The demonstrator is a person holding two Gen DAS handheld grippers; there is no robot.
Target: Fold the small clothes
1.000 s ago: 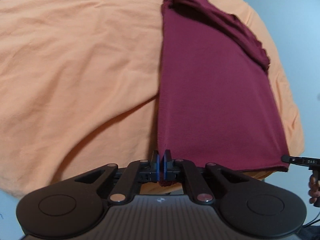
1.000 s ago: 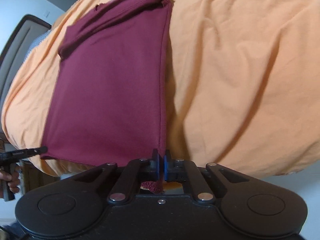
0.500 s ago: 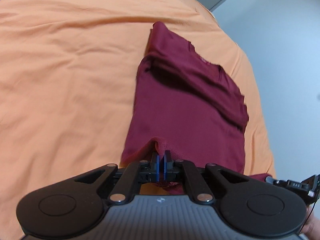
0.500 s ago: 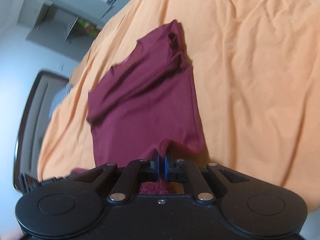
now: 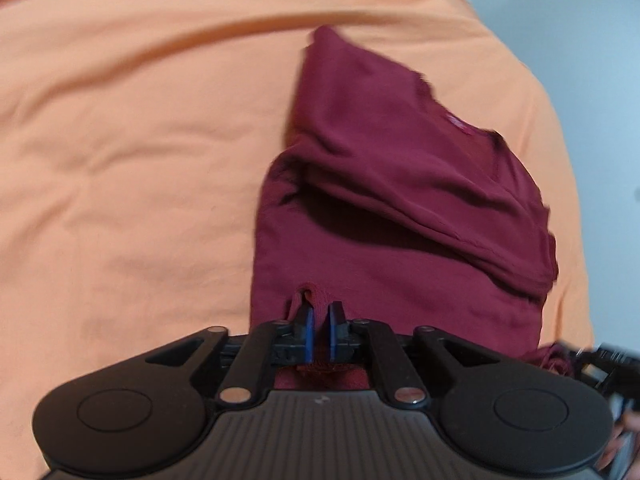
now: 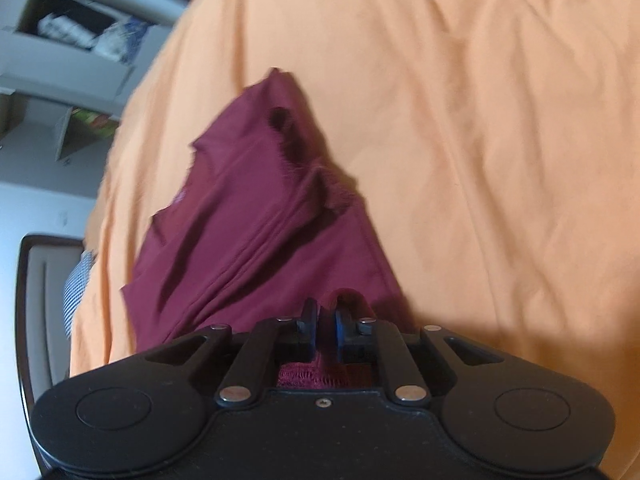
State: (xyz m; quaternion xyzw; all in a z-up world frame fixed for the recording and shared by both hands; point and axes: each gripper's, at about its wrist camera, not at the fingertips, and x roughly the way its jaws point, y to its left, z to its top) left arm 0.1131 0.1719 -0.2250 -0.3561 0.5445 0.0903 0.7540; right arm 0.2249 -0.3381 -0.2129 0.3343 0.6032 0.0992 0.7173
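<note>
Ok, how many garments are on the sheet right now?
1: a maroon shirt on the orange sheet, its near hem between both hand-held grippers, left and right. Others may lie out of view.

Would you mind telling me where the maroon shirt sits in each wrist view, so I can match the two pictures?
Left wrist view: the maroon shirt fills centre-right, its near hem between the left gripper jaws.
Right wrist view: the maroon shirt lies centre-left, its hem between the right gripper jaws.
Shared landmark: the orange sheet underneath.

Bedding and background furniture

A wrinkled orange sheet (image 6: 500, 140) covers the bed; beyond its far-left edge stand grey shelves (image 6: 60, 60).
</note>
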